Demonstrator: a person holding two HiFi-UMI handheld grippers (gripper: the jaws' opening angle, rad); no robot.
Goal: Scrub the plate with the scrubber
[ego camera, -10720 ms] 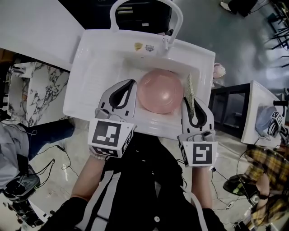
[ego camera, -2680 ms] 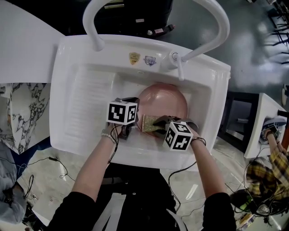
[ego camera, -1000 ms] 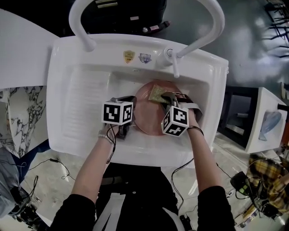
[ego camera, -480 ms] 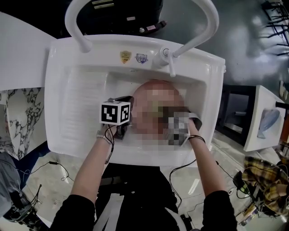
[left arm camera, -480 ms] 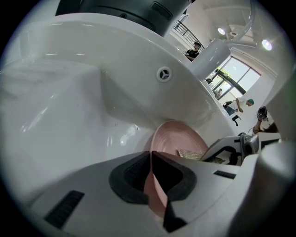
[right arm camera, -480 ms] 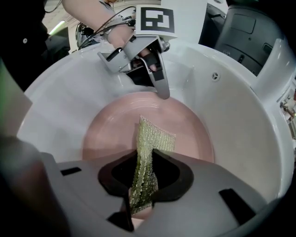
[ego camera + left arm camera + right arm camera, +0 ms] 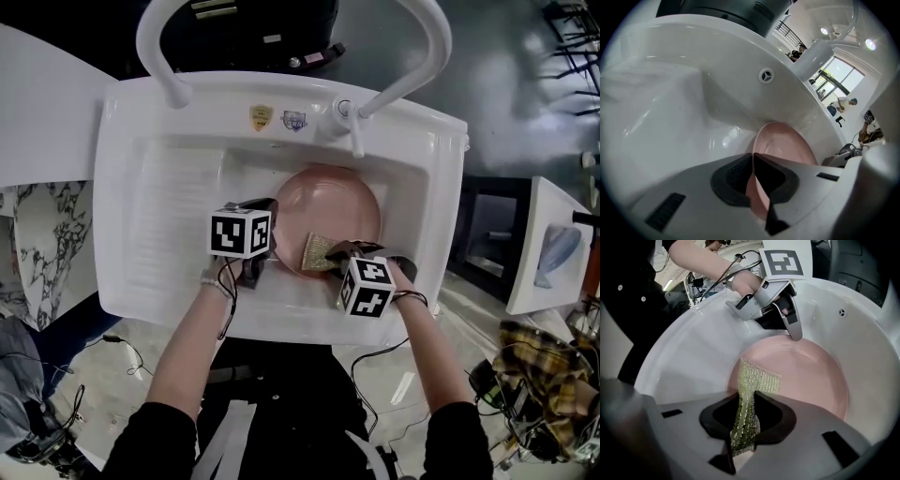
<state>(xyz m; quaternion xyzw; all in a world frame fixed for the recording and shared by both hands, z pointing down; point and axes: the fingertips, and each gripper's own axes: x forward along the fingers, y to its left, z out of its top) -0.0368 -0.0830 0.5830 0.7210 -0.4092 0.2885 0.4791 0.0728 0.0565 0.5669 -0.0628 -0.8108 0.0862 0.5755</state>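
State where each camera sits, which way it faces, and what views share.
Head view: on the person's head, looking steeply down into the sink; both forearms show.
Left gripper view: on the left gripper, looking along jaws shut on the plate.
Right gripper view: on the right gripper, looking past its scrubber at the left gripper.
All three share plate and sink.

White sink unit, pale tiled floor, white counter at left, bright windows beyond

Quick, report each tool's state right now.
Left tool: closed on the rim of the round pink plate.
Right tool: closed on the yellow-green mesh scrubber.
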